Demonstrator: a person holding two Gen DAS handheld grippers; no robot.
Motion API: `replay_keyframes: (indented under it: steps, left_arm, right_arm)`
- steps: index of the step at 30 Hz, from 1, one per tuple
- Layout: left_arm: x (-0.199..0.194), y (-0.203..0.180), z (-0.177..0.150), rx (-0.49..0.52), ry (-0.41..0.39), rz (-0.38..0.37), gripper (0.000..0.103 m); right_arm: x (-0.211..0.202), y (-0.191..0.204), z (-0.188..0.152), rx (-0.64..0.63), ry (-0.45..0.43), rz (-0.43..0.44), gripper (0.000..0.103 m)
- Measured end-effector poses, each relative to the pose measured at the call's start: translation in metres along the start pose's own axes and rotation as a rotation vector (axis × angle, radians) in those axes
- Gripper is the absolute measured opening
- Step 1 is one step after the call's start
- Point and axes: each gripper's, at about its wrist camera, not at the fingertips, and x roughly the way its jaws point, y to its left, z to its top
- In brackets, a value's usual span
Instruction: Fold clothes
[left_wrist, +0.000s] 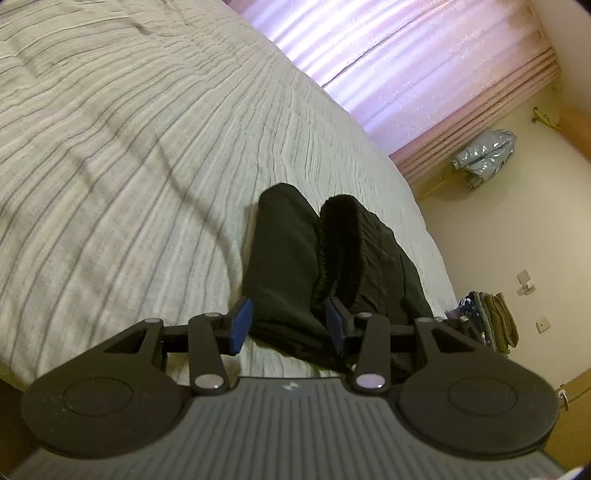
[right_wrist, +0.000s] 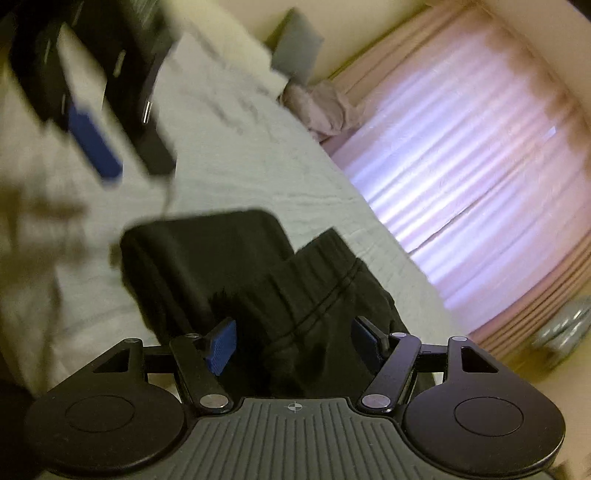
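A black garment (left_wrist: 295, 266), folded into a narrow bundle with its ribbed waistband (left_wrist: 343, 240) on top, lies on the striped white bedcover (left_wrist: 129, 166). My left gripper (left_wrist: 290, 325) is open, its blue pads on either side of the bundle's near end, just above it. In the right wrist view the same garment (right_wrist: 207, 266) lies ahead, waistband (right_wrist: 317, 288) uppermost. My right gripper (right_wrist: 295, 343) is open, with the fabric between its pads. The left gripper (right_wrist: 92, 133) shows blurred at upper left.
Pink curtains (left_wrist: 406, 62) hang beyond the bed. A stack of folded clothes (left_wrist: 487, 321) sits by the bed's right edge. A silver jacket (left_wrist: 484, 155) hangs by the wall. Pillows (right_wrist: 229, 55) and a crumpled pink cloth (right_wrist: 325, 107) lie at the bed's far end.
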Motion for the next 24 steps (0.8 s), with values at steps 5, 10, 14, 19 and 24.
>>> replay_keyframes:
  steps: [5, 10, 14, 19, 24]
  left_arm:
    - [0.006, 0.012, 0.006, -0.016, 0.015, -0.009, 0.039]
    - [0.0, 0.021, 0.011, -0.013, 0.008, -0.044, 0.039]
    - [-0.004, 0.029, 0.015, -0.015, -0.003, -0.048, 0.039]
    - [-0.006, 0.037, 0.016, -0.026, -0.009, -0.036, 0.039]
    - [-0.007, 0.043, 0.016, -0.032, -0.005, -0.026, 0.039]
  right_arm:
    - [0.02, 0.013, -0.01, -0.056, 0.035, -0.023, 0.055]
    - [0.033, -0.006, -0.002, 0.058, 0.041, -0.002, 0.033]
    - [0.011, -0.033, 0.028, 0.197, -0.071, -0.012, 0.021]
    - [-0.003, -0.025, 0.052, 0.2, -0.143, 0.085, 0.021]
    - [0.007, -0.011, 0.05, 0.175, -0.106, 0.109, 0.022]
